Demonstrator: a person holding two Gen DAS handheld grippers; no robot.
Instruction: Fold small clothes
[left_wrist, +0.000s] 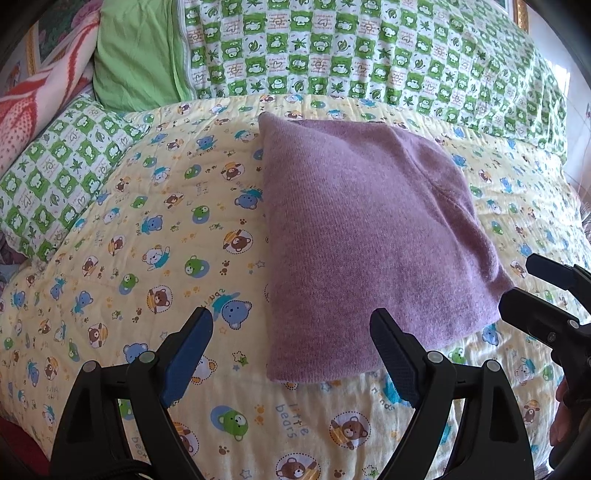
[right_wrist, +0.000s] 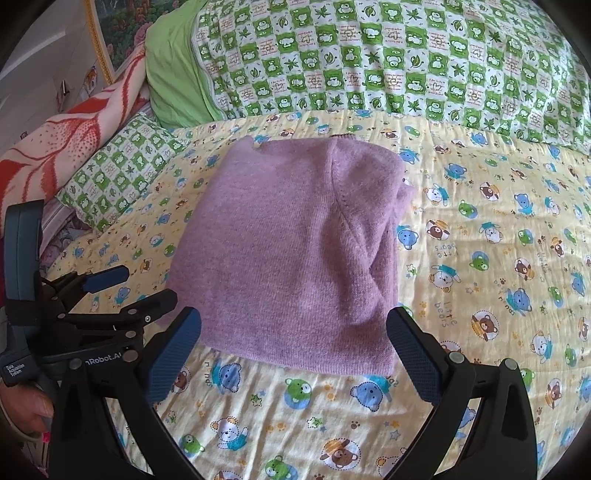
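Note:
A purple knitted garment (left_wrist: 365, 236) lies folded into a compact rectangle on the yellow bear-print quilt (left_wrist: 147, 266); it also shows in the right wrist view (right_wrist: 291, 258). My left gripper (left_wrist: 291, 328) is open and empty, just in front of the garment's near left corner. My right gripper (right_wrist: 295, 328) is open and empty, at the garment's near edge, not touching it. The right gripper also shows at the right edge of the left wrist view (left_wrist: 543, 288), open. The left gripper shows at the left of the right wrist view (right_wrist: 136, 288), open.
A green checked pillow (left_wrist: 369, 55) lies across the back of the bed, with a smaller one (left_wrist: 59, 170) at the left. A red and white blanket (left_wrist: 37, 107) is piled at the far left. The quilt (right_wrist: 498, 258) stretches to the right of the garment.

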